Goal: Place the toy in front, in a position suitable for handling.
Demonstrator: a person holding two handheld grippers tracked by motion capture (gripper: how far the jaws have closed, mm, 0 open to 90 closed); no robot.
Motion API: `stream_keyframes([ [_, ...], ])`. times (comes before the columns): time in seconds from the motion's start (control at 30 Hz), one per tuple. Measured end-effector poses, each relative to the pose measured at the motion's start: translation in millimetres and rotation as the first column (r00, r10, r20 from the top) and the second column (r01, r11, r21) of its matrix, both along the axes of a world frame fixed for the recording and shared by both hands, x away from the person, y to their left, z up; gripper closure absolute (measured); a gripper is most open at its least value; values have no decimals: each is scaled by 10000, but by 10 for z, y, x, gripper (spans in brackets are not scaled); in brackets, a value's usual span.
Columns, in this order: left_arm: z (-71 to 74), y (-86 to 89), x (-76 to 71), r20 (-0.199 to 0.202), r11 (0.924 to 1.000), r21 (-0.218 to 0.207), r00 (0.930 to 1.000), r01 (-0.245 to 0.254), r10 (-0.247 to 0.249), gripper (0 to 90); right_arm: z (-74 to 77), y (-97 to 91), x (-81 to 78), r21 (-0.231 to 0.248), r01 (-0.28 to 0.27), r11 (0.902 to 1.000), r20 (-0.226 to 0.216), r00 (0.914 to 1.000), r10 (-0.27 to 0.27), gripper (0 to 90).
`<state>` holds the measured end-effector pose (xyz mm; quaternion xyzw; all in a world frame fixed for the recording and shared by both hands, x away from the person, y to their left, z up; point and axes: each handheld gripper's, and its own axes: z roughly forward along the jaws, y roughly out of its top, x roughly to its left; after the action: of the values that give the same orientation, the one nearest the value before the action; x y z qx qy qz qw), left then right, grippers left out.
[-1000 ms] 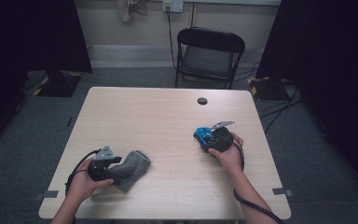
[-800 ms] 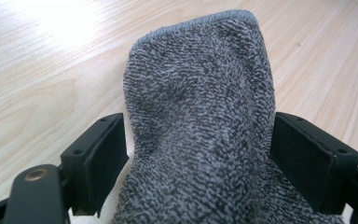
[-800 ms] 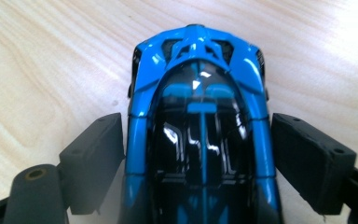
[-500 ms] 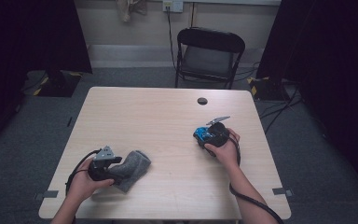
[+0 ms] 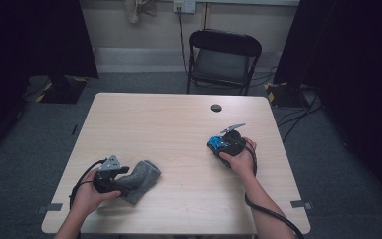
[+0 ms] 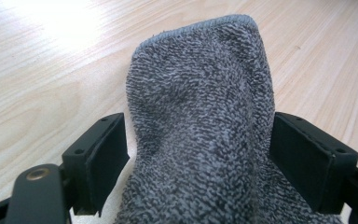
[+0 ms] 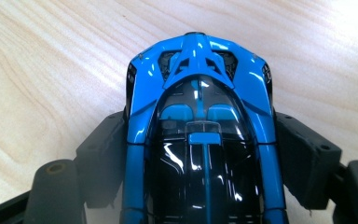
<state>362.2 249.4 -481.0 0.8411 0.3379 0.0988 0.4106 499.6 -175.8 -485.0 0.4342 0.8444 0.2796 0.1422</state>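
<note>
A grey terry sock (image 5: 144, 177) lies on the wooden table (image 5: 169, 129) near its front left. My left gripper (image 5: 128, 181) is shut on it. In the left gripper view the sock (image 6: 200, 93) runs out between the two black pads (image 6: 107, 154), which touch its sides. A shiny blue and black toy car (image 5: 215, 144) sits at the right of the table. My right gripper (image 5: 220, 147) has just been closing its jaws, and they now rest on the car's flanks. In the right gripper view the car (image 7: 198, 93) points away from me.
A small black round disc (image 5: 216, 107) lies near the table's far edge. A black folding chair (image 5: 222, 55) stands behind the table. Each gripper's cable trails off the table's front edge. Bare wood stretches between the two hands.
The right hand has shifted slightly with the car, and its jaws have narrowed onto the car. The left hand and the sock have stayed put.
</note>
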Motion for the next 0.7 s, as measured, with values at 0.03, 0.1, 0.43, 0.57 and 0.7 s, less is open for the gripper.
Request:
stream_keyframes([
  [0.03,3,2,2,34,10000,-25,10000,-7,7,190,3,-7,-2,7,-11,10000,-47,10000,11,253],
  [0.1,13,6,7,90,10000,-13,10000,-18,18,190,14,-19,-10,71,-19,10000,-124,9999,20,253],
  [0.43,28,-1,4,200,9999,-106,9998,-90,92,190,137,-65,-60,272,-103,9996,-110,9999,106,254],
  [0.57,27,-6,6,181,9999,-86,9998,-63,65,190,203,-70,-97,406,-216,9989,-2,9998,217,255],
  [0.7,35,-12,7,226,9999,-113,9997,-53,56,190,258,-72,-103,594,-240,9979,113,9997,234,255],
])
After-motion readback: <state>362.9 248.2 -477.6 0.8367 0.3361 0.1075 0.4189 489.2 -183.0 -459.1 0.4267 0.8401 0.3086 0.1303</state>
